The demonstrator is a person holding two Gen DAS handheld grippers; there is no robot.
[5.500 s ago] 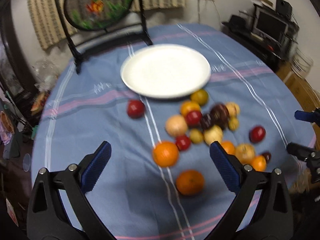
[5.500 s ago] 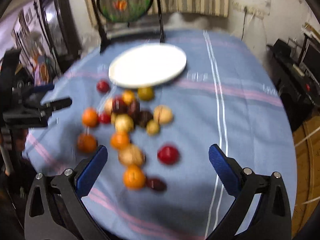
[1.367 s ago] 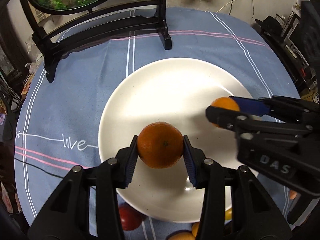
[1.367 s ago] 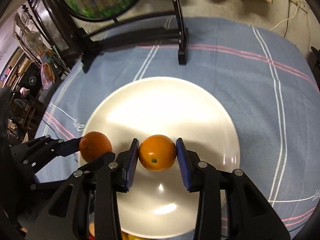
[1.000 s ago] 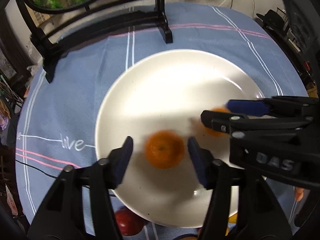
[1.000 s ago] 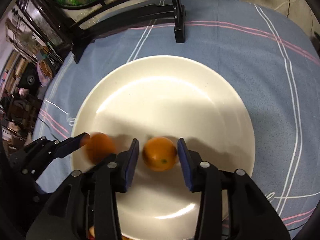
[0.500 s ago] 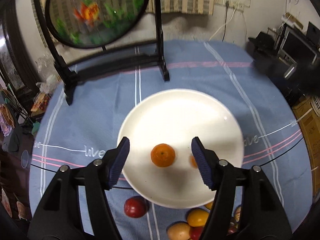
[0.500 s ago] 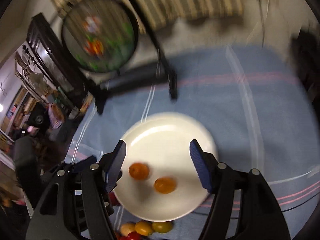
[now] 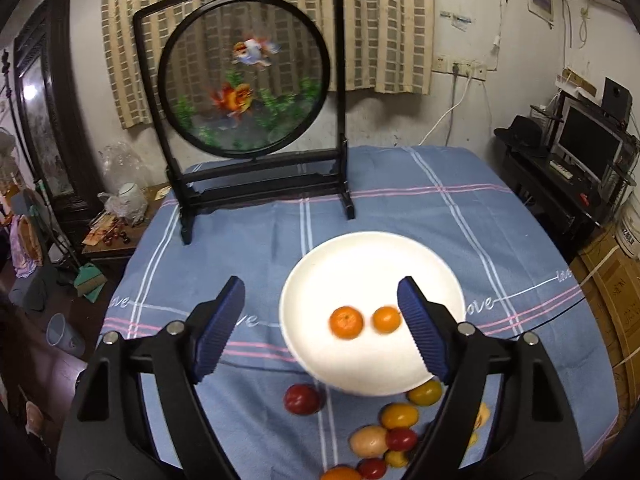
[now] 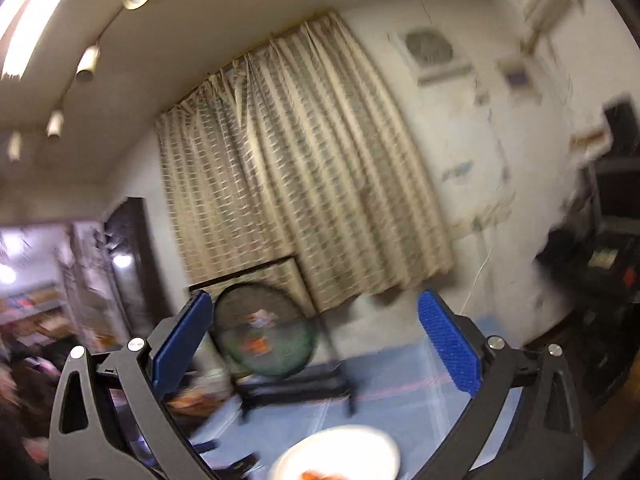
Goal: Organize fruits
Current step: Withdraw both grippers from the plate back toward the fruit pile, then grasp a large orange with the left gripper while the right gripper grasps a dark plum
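Left gripper hangs above the worktop, its jaws opening with nothing between them. Below it a white plate lies on the blue cloth with two oranges side by side, one left, the other right, just apart. More fruit lies on the cloth at the plate's near edge: a red one to the left, a yellow one to the right, and a mixed heap nearer. A round fish screen stands at the far side. Right gripper points across the blurred room, its jaws opening, empty; the plate shows low in its view.
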